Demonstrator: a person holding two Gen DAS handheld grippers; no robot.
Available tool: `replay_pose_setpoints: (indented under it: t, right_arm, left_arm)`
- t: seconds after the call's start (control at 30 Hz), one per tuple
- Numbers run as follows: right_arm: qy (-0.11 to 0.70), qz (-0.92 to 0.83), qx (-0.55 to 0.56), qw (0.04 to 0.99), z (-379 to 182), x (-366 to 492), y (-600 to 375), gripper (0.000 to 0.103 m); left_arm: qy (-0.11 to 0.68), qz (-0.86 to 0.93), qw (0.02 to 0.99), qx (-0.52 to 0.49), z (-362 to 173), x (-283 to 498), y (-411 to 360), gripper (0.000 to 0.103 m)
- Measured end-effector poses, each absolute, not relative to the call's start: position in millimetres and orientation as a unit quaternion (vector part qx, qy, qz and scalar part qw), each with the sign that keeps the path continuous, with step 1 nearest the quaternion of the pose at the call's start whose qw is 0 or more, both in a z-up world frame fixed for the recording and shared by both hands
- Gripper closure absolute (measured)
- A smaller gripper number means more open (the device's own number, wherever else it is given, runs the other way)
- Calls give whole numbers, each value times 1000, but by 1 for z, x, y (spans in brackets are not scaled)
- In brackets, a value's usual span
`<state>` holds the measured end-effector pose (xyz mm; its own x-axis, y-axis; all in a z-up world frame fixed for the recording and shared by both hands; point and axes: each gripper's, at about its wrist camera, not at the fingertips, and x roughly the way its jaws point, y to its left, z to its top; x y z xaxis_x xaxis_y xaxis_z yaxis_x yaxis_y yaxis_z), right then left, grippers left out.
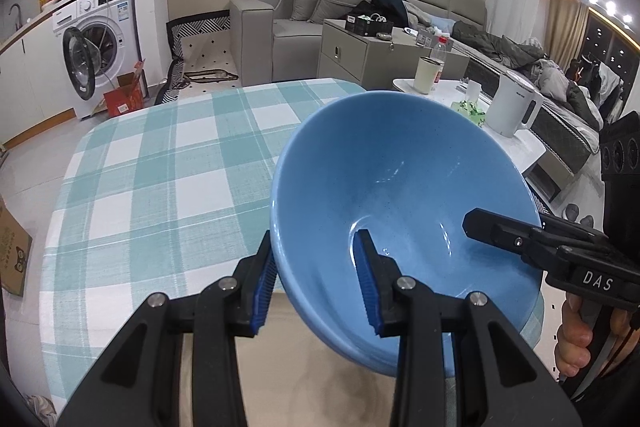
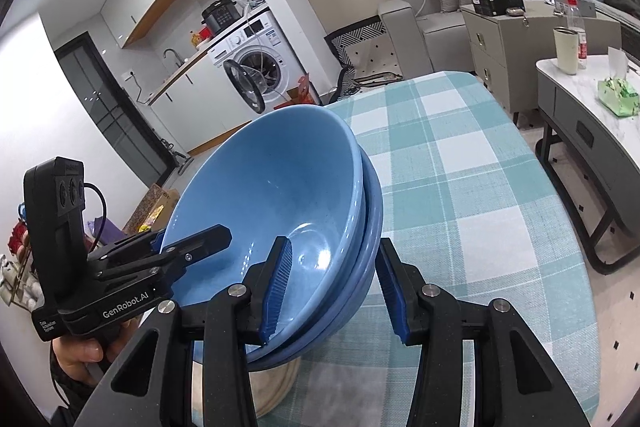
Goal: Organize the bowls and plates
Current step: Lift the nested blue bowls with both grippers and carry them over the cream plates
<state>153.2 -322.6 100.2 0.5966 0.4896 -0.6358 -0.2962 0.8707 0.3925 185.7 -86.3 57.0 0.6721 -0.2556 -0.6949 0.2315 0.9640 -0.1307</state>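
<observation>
A stack of nested blue bowls (image 1: 400, 167) (image 2: 280, 179) hangs tilted above the table with the teal checked cloth (image 1: 160, 167) (image 2: 460, 187). My left gripper (image 1: 316, 283) is shut on the stack's left wall, with one blue pad inside the top bowl and the other outside. My right gripper (image 2: 334, 291) is shut on the opposite wall in the same way. Each gripper shows in the other's view: the right gripper (image 1: 500, 231) at the far right edge, the left gripper (image 2: 192, 243) at the left with a hand under it.
A pale beige round thing (image 2: 276, 387) sits under the stack at the table's near edge. To the right stands a white side table (image 2: 568, 79) with a kettle (image 1: 516, 107), a cup (image 2: 566, 51) and a green tissue pack (image 2: 618, 97). Sofa, cabinet and washing machine stand beyond.
</observation>
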Motion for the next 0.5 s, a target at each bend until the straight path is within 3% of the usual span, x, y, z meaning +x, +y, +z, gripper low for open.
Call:
replay_pose_setpoints:
  t: [0.5]
  right_arm:
    - [398, 286, 88, 867, 104, 136, -248, 58]
  left_arm:
    - [369, -71, 926, -42, 61, 142, -18, 67]
